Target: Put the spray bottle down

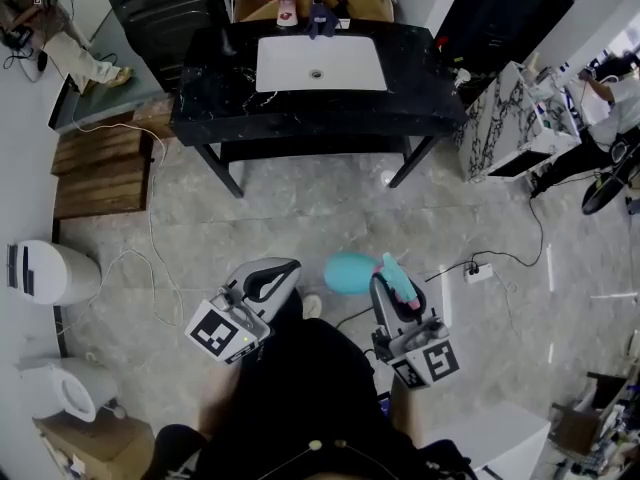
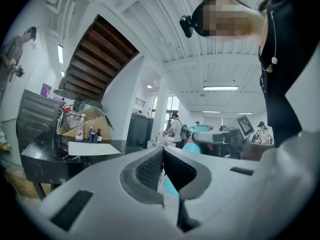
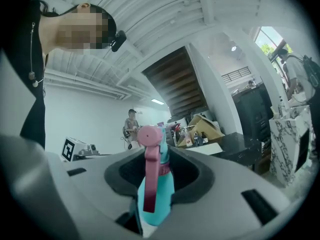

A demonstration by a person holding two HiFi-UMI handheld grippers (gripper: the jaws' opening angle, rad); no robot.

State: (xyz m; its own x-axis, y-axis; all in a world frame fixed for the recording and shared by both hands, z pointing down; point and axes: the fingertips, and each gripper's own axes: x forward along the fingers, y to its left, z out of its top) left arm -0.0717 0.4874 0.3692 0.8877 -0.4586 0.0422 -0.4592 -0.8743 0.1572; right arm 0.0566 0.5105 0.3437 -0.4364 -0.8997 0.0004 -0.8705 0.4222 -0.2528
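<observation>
The spray bottle (image 1: 348, 273) is teal with a pink trigger head. It lies roughly level above the floor, its round body pointing left in the head view. My right gripper (image 1: 395, 283) is shut on its neck. In the right gripper view the pink trigger and teal neck of the bottle (image 3: 156, 194) sit between the dark pads of my right gripper (image 3: 159, 156). My left gripper (image 1: 285, 266) hangs beside it to the left, shut and empty. In the left gripper view the pads of my left gripper (image 2: 162, 151) meet, with the teal bottle (image 2: 191, 147) just beyond them.
A black counter (image 1: 210, 98) with a white sink (image 1: 320, 65) stands ahead, with a soap bottle (image 1: 287, 3) at its back. A power strip (image 1: 478, 271) and cables lie on the tiled floor. A wooden pallet (image 1: 100, 168) and white bin (image 1: 45, 268) are left; a marbled cabinet (image 1: 510, 118) is right.
</observation>
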